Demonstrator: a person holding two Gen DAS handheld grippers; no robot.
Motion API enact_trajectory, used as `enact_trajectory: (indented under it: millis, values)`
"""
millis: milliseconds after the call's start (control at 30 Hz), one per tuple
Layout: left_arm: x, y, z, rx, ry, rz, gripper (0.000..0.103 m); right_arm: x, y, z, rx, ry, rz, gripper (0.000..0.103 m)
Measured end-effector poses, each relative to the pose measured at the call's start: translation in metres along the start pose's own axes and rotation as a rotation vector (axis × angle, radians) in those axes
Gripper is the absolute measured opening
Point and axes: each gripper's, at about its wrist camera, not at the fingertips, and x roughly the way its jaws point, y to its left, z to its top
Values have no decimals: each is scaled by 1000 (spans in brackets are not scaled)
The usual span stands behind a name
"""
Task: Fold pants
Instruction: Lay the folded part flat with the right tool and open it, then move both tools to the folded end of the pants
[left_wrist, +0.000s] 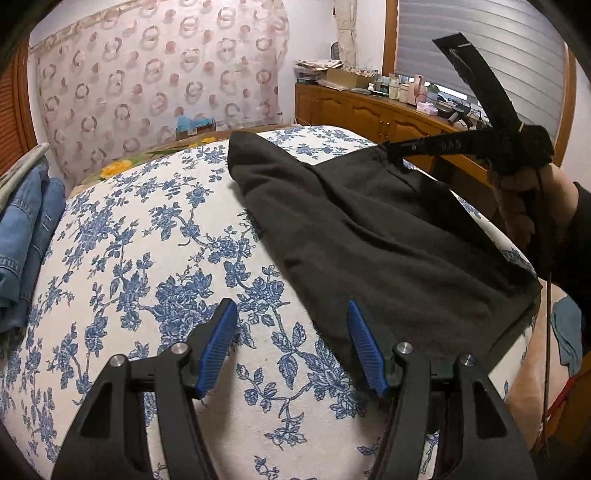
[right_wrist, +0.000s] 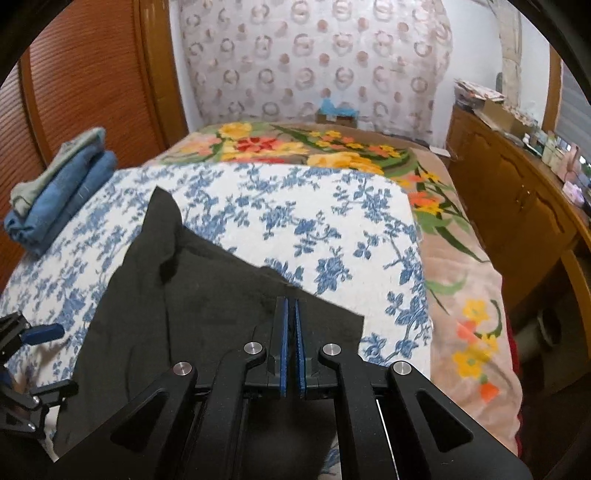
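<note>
Pants: black pants (left_wrist: 369, 229), soft and creased, spread flat on the bed (left_wrist: 155, 236) over a blue-flowered white cover, one narrow end (right_wrist: 162, 206) reaching away toward the far side.
Hard to see: the near end of the pants runs under the right gripper's body and out of the picture; whether any cloth is pinched between its blue pads cannot be made out.
Left gripper: left gripper (left_wrist: 291, 343) is about half open with nothing between its fingers; the edge of the pants lies just ahead and under its right finger.
Right gripper: right gripper (right_wrist: 291, 321) is closed, pads nearly touching, directly over the pants' far edge.
</note>
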Motion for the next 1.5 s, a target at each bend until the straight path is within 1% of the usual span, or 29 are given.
enact_trajectory:
  millis: [100, 200, 333, 533, 667, 767, 833, 900, 967, 1033, 1100, 1133, 1167, 1300, 1400, 1500]
  values:
    - [0, 0, -1, 1, 0, 2, 61, -6, -3, 3, -4, -20, -16, 1]
    - [1, 0, 0, -1, -1, 0, 61, -7, -7, 4, 1, -31, -57, 1]
    - [1, 0, -1, -6, 0, -2, 61, 4, -21, 1, 38, -2, -127, 0]
    - [1, 0, -1, -5, 2, -2, 61, 10, -35, -5, 71, 4, -185, 0]
    - [2, 1, -1, -6, 6, -1, 61, 12, -37, -5, 71, 11, -187, 0]
    - [2, 1, -1, -6, 8, -1, 61, 10, -37, -6, 83, 9, -163, 0]
    - [3, 2, -1, -6, 9, -1, 61, 7, -38, -7, 91, 10, -159, 5]
    - [3, 2, -1, -7, 10, 0, 61, 4, -36, -8, 90, 13, -159, 8]
    - [3, 2, -1, -7, 9, -1, 61, -6, -32, -14, 81, 9, -147, 12]
    - [3, 2, -1, -7, 10, 0, 61, -15, -26, -21, 73, 0, -131, 18]
    - [3, 1, -1, -6, 9, 0, 61, -26, -15, -32, 63, -2, -97, 24]
    - [3, 1, -1, -6, 10, 0, 61, -34, -4, -42, 36, -7, -49, 25]
    - [3, 2, -1, -6, 11, -1, 61, -39, 4, -48, 14, -11, -27, 25]
    - [5, 2, -1, -6, 13, 1, 61, -55, 34, -75, -31, -9, 19, 31]
    - [5, 2, -1, -6, 13, 1, 61, -57, 46, -90, -41, 9, 25, 31]
    - [5, 3, -2, -7, 15, 0, 61, -56, 50, -100, -36, 24, -9, 32]
